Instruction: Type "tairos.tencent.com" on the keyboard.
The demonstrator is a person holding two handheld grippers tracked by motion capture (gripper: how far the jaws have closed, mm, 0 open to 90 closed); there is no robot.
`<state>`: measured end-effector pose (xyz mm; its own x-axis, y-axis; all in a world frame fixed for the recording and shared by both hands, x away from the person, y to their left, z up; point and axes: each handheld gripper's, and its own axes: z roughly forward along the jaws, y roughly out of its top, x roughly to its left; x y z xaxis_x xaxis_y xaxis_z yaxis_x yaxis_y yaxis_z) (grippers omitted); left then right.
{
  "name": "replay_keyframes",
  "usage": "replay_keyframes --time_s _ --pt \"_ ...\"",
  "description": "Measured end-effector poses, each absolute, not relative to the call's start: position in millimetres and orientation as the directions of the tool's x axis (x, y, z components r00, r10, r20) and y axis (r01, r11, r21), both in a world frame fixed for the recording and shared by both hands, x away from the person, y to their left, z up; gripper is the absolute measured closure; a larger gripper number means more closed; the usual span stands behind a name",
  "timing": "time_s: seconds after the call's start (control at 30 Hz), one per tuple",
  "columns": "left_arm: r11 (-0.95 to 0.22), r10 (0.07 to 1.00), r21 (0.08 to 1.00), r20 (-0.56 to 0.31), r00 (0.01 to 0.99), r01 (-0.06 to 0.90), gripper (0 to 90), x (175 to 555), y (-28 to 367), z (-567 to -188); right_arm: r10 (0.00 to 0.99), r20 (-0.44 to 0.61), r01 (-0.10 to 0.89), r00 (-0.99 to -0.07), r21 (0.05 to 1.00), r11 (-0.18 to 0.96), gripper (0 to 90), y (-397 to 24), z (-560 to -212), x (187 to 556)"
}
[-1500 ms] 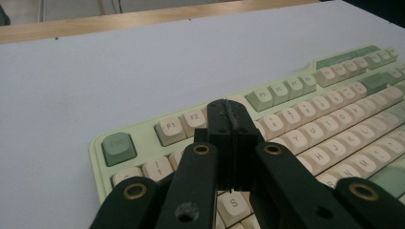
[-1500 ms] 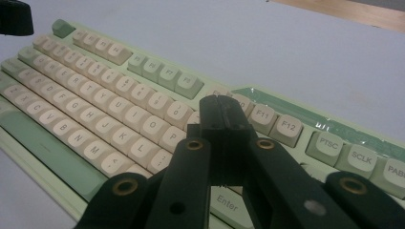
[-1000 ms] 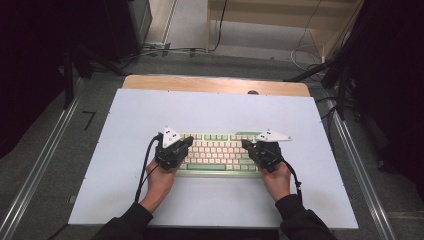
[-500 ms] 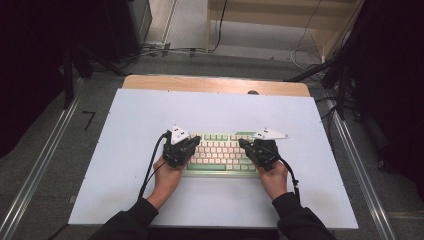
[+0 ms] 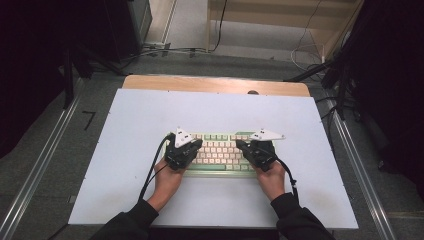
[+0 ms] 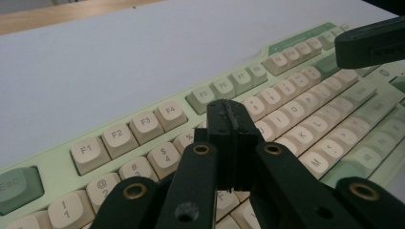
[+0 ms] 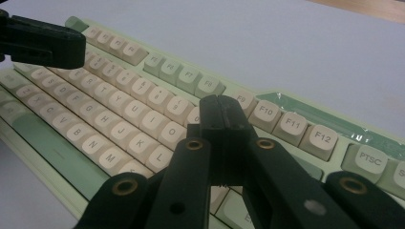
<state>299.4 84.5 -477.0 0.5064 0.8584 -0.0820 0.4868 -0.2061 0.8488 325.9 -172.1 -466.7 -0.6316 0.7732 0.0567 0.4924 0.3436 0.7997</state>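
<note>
Keyboard (image 5: 220, 154) with cream keys and a pale green frame lies on a white table (image 5: 140, 120), near the person's edge. Both hands hold black grippers over it. Left gripper (image 5: 192, 148) hangs above the keyboard's left end, its jaws pressed together on nothing. Right gripper (image 5: 246, 148) hangs above the right end, jaws likewise together and holding nothing.
</note>
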Motion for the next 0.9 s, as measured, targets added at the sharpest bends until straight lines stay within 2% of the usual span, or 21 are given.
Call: replay_keyframes --time_s 0.4,0.9 --pt "-0.204 0.850 0.827 -0.115 0.514 0.523 90.0 305.2 81.5 -484.8 0.767 0.058 0.496 -0.639 0.794 0.353 87.3 -168.1 -468.7 324.7" --pt "-0.238 0.855 0.803 -0.094 0.511 0.546 90.0 308.7 75.7 -491.6 0.768 0.054 0.498 -0.638 0.789 0.359 87.3 -167.3 -470.0 325.2"
